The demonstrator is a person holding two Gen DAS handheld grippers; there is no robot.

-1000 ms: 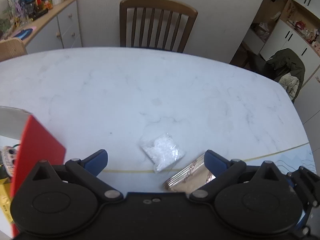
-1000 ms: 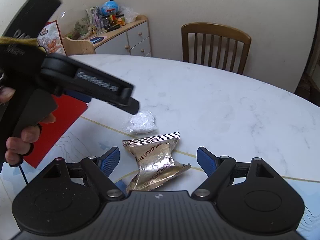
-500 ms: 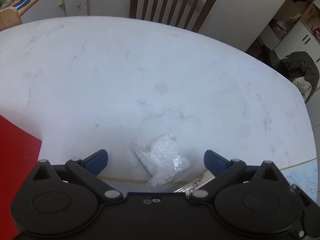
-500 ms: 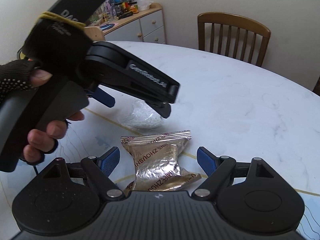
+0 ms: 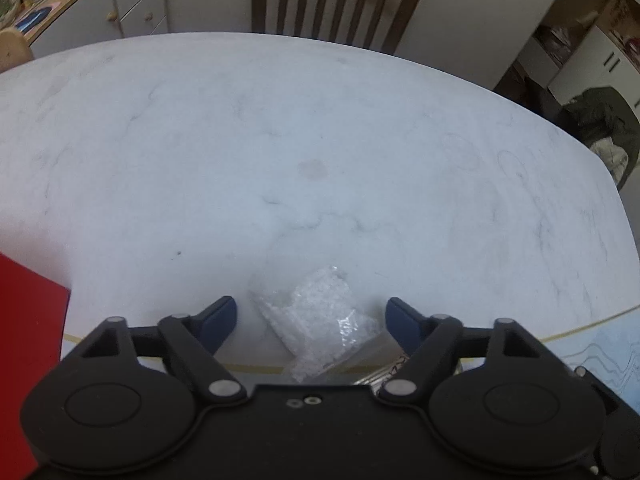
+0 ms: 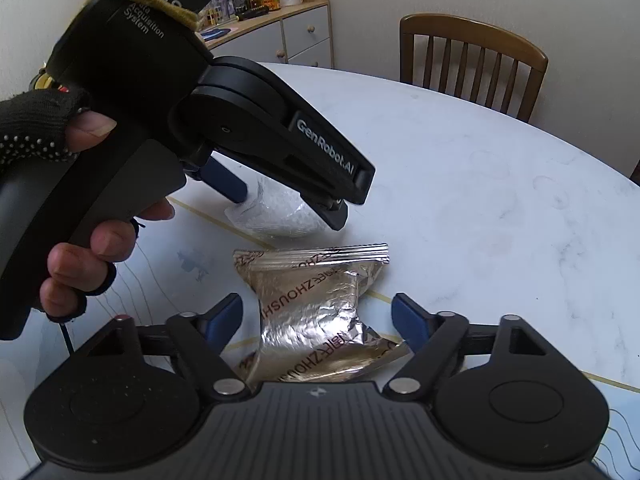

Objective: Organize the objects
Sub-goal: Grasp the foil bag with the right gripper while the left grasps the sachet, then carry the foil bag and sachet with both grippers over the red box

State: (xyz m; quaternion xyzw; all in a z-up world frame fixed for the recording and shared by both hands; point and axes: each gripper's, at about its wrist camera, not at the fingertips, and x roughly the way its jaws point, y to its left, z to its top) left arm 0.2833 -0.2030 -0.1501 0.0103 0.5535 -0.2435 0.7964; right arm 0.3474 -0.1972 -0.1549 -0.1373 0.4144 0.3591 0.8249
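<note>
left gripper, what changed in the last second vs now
The left gripper moved forward and down over the clear bag of white bits, which now sits between its open fingers, not yet gripped. The right gripper stayed open around the foil packet. Both packets lie unmoved on the marble table.

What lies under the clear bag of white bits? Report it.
The clear bag rests on the marble table; its near end crosses a yellow line. Anything directly beneath is covered by the bag.
</note>
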